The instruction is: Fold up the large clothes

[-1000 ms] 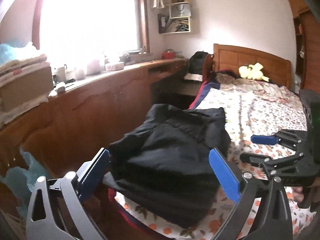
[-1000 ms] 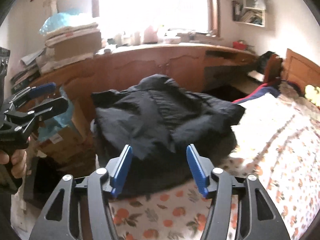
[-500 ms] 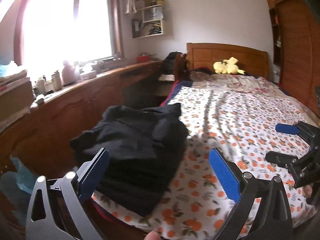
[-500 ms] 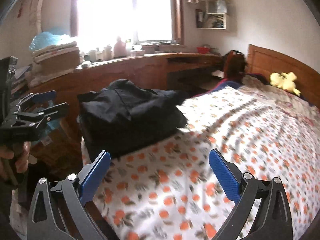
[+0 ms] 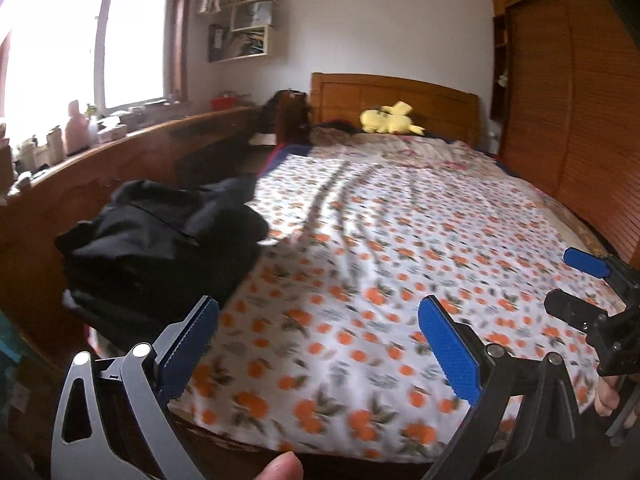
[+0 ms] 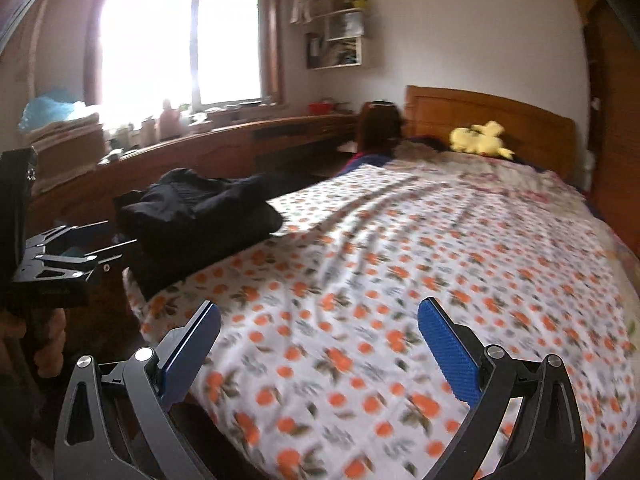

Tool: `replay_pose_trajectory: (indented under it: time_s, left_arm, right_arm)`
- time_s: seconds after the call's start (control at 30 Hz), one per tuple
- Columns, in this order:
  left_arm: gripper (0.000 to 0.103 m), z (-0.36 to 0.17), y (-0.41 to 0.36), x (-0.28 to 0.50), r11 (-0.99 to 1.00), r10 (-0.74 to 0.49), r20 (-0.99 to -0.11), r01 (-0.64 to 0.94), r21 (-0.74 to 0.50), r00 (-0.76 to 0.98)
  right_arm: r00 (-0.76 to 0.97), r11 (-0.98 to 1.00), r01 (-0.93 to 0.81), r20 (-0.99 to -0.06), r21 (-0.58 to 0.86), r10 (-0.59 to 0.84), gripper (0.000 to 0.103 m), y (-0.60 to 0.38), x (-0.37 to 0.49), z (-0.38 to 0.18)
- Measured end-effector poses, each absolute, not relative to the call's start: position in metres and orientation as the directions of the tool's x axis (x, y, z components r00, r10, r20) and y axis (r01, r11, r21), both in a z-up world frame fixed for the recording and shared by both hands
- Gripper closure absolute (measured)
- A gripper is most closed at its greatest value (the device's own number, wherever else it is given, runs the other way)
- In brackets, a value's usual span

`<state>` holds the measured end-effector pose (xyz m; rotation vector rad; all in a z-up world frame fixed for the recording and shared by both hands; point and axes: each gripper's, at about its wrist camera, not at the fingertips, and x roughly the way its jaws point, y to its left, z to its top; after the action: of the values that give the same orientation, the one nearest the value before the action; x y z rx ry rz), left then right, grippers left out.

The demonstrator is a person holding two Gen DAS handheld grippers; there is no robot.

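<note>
Right wrist view: the folded black padded garment (image 6: 200,216) lies on the orange-flowered bed's (image 6: 400,280) left corner, both the right claw (image 6: 318,350) and left claw (image 5: 318,344) spread wide, empty.

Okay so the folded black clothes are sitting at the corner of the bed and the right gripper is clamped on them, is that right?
Not quite. The folded black clothes do sit at the bed's corner, but the right gripper is open and empty, off to their side over the floral sheet, as the right wrist view shows.
</note>
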<state>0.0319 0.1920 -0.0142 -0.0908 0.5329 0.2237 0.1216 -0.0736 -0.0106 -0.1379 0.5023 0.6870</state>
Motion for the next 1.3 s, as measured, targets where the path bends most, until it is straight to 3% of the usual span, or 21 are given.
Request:
replay_pose_trajectory:
  time_s: [0.63,0.97,1.3]
  left_arm:
    - [0.002,-0.039,0.025,0.005,1.0,-0.004,-0.494,-0.005,-0.017,0.869]
    - [0.002,-0.001,-0.008,-0.001,0.998,-0.055,-0.429,0.046,-0.033,0.902]
    - [0.002,0.04,-0.007,-0.025,1.0,-0.022,-0.364,0.016,-0.019,0.931]
  right_arm:
    - [0.819,0.927,-0.371,-0.45,0.058,0.356,0.008,-0.221,0.05,-0.033]
    - [0.884,0.959,-0.275,-0.372,0.073,0.282,0.008,-0.262,0.029,-0.003]
    - [0.927,0.966,-0.249,-0.273,0.067,0.258,0.008,-0.269,0.013,0.037]
